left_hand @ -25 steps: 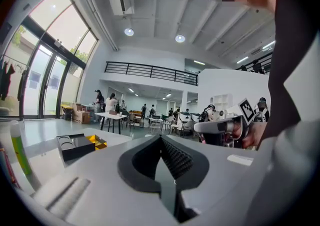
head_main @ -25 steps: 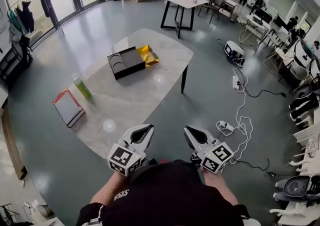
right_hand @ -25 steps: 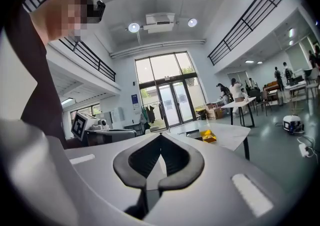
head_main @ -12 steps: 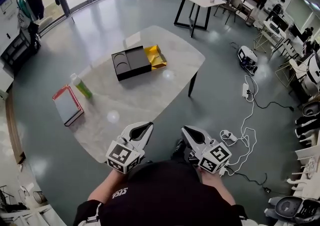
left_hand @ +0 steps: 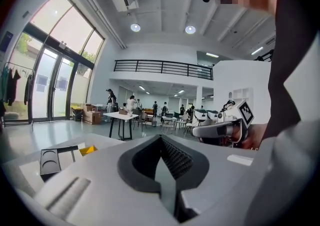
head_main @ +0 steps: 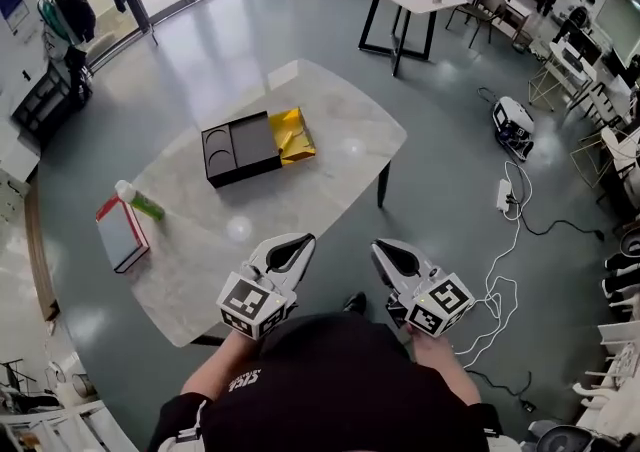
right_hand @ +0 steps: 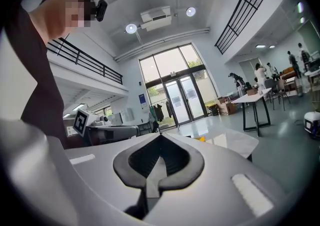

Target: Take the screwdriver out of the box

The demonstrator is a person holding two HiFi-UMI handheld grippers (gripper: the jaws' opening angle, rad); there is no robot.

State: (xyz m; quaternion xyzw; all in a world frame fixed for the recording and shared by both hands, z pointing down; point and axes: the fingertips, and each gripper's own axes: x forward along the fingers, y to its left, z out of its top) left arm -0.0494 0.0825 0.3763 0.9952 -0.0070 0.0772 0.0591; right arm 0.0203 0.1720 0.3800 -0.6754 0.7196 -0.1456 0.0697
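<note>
Judged at very start: approach only, nothing picked up yet. Noted black box (head_main: 238, 148) w/ gold tray (head_main: 291, 135) jutting from its right end, lying on far half of marble table (head_main: 330, 185). Could not make out screwdriver in any view; presumably inside box or tray, too small to confirm. Found left gripper (head_main: 297, 245) over near table edge and right gripper (head_main: 386, 253) beside it, past table's corner and over floor, both close in front of person and well apart from box. Read left jaws as closed tip to tip w/ nothing between; same for right, closed and empty. Noted green bottle (head_main: 138, 202) lying next to red-edged flat item (head_main: 120, 235) at table's left end, off direct line to box. Left to do, est.: bring a gripper across to box, open jaws, locate screwdriver, close on it, lift clear of box. May need 2nd gripper to steady box or draw tray out further; cannot tell from here whether tray is open enough. Progress on actual removal est. nil.
</note>
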